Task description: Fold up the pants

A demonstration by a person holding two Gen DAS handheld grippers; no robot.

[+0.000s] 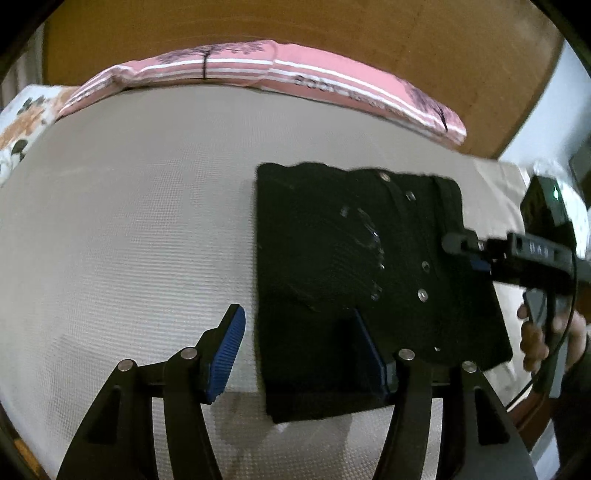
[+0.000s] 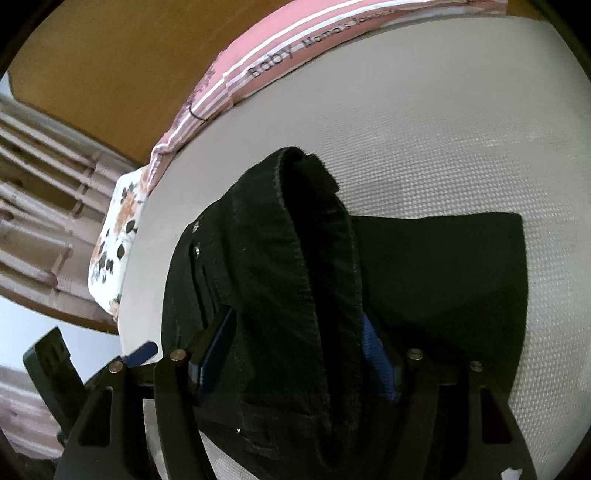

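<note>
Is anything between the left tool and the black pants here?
Nothing visible. The left tool is open right at the near left edge of the folded pants, with only bare mattress beside them.

I see the pants [image 1: 369, 280] as solid black, dotted with small silvery studs. My grippers' fingers [image 1: 229, 354] are black with ribbed blue pads. The bed sheet [image 1: 129, 229] is off-white with a fine woven grid texture. The pillow [image 1: 295, 74] is pink with white stripes and dark tree prints. Another pillow [image 2: 114, 240] is white with orange and black flowers. The headboard [image 1: 332, 26] is warm brown.
</note>
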